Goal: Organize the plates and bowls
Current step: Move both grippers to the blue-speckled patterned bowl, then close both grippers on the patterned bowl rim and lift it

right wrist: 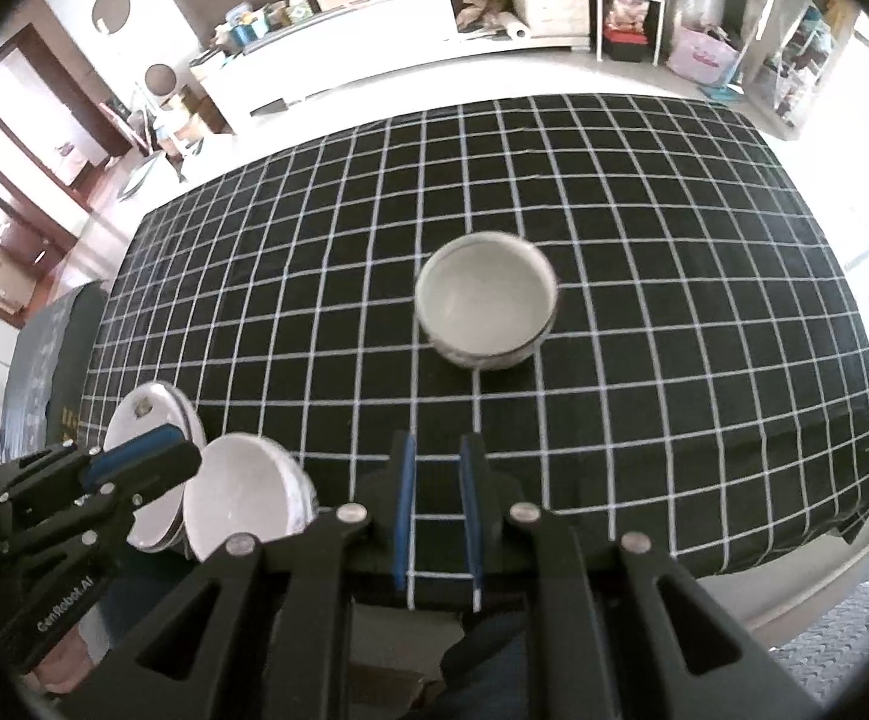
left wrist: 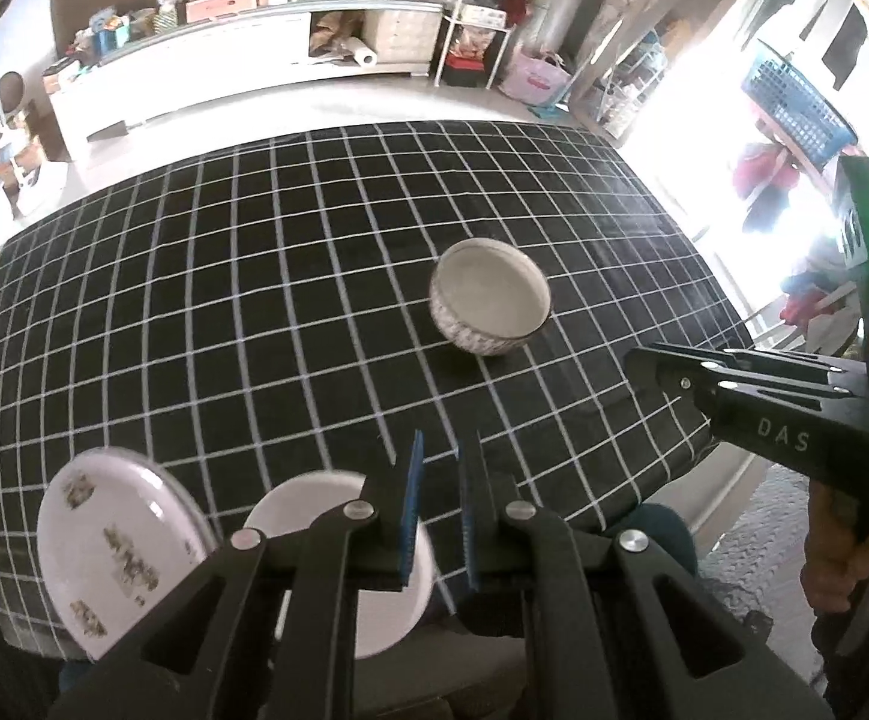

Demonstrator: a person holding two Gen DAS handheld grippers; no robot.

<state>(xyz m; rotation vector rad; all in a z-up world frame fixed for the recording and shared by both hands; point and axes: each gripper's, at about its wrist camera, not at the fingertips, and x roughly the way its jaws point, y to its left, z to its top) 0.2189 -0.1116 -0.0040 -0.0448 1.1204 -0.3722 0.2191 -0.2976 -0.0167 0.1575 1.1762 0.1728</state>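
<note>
On a table draped in a black cloth with a white grid [left wrist: 254,300], a round patterned ceramic bowl with a pale interior [left wrist: 490,304] is seen right of centre in the left wrist view, standing upright and alone. At the lower left of that frame a white plate printed with small dark motifs [left wrist: 116,546] is set at the near edge of the table, and a plain white bowl [left wrist: 344,516] lies just beside it, partly hidden behind the left gripper [left wrist: 438,510], whose blue-padded jaws are drawn nearly together with nothing between them. The right gripper [left wrist: 644,357] is seen entering from the right edge, its jaws likewise closed on nothing. In the right wrist view the patterned bowl [right wrist: 486,316] is shown at centre, while the plate [right wrist: 152,414] and white bowl [right wrist: 242,495] are crowded at the lower left, where the left gripper [right wrist: 182,453] hangs over them; the right gripper [right wrist: 438,510] is held at the bottom of the frame, jaws narrowed and empty. The lone bowl appears to be the piece still to be gathered toward the group. The jaws would need to be spread before descent and set across the rim, one pad inside and one outside, so that glazed ceramic is not knocked sideways or allowed to slip.
</note>
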